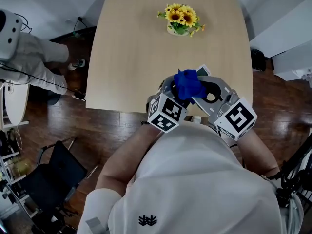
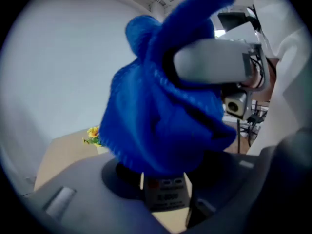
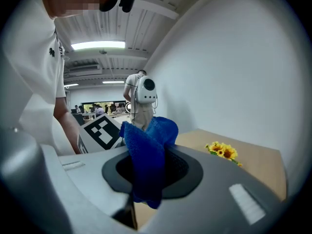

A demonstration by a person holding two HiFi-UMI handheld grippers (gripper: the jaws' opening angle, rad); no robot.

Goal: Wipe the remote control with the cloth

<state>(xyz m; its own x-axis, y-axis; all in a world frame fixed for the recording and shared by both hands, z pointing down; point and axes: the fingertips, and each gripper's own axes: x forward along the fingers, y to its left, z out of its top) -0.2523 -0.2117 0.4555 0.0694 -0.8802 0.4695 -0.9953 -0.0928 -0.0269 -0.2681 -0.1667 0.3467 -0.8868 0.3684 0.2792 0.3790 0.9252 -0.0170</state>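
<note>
Both grippers are held up together over the near edge of the table (image 1: 131, 57). My left gripper (image 1: 171, 87) is shut on the grey remote control (image 2: 165, 193), whose labelled end shows between its jaws. The remote's far tip (image 1: 203, 70) sticks out past the cloth. A blue cloth (image 1: 187, 84) is draped over the remote (image 2: 161, 116) and hides most of it. My right gripper (image 1: 201, 92) is shut on the cloth (image 3: 146, 155), which hangs in a fold between its jaws, and one grey finger (image 2: 209, 65) presses into the cloth from the right.
A pot of yellow sunflowers (image 1: 181, 19) stands at the far middle of the wooden table. A person in pale clothes (image 1: 29, 57) stands at the left beyond the table. A black chair (image 1: 53, 174) is on the dark wood floor at lower left.
</note>
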